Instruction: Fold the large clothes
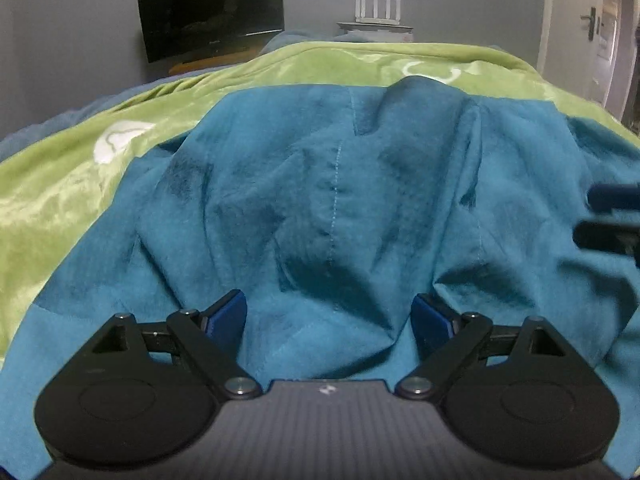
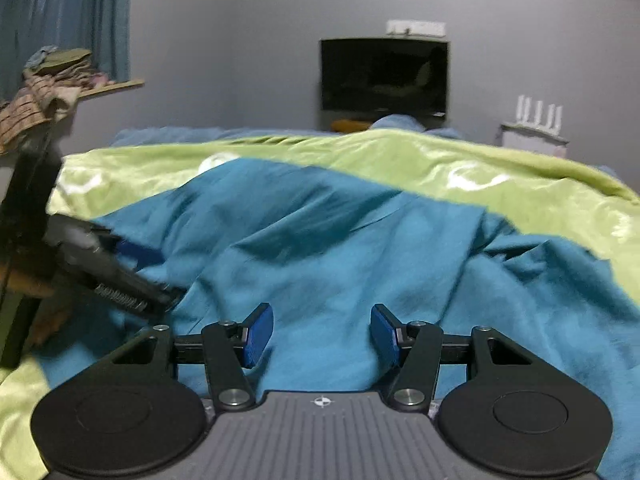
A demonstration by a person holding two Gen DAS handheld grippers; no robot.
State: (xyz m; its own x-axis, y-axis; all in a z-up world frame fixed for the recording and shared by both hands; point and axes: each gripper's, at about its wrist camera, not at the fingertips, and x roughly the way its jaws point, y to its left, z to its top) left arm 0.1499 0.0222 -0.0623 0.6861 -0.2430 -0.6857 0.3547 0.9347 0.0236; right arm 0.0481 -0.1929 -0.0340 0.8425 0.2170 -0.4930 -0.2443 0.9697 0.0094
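A large teal garment point(image 1: 320, 208) lies crumpled on a green blanket point(image 1: 60, 184); it also fills the right wrist view point(image 2: 340, 240). My left gripper point(image 1: 328, 316) is open, its blue pads point(image 1: 230, 316) wide apart with cloth bunched between them, low over the garment's near edge. My right gripper point(image 2: 322, 336) is open too, with teal cloth between its pads point(image 2: 260, 332). The right gripper's fingers show blurred at the right edge of the left wrist view point(image 1: 612, 216). The left gripper shows at the left of the right wrist view point(image 2: 120, 276).
A dark TV screen point(image 2: 384, 76) hangs on the grey wall beyond the bed. A white router point(image 1: 378, 10) stands on a small unit. A pile of clothes point(image 2: 48, 84) sits on a shelf at left. A door point(image 1: 592, 28) is at far right.
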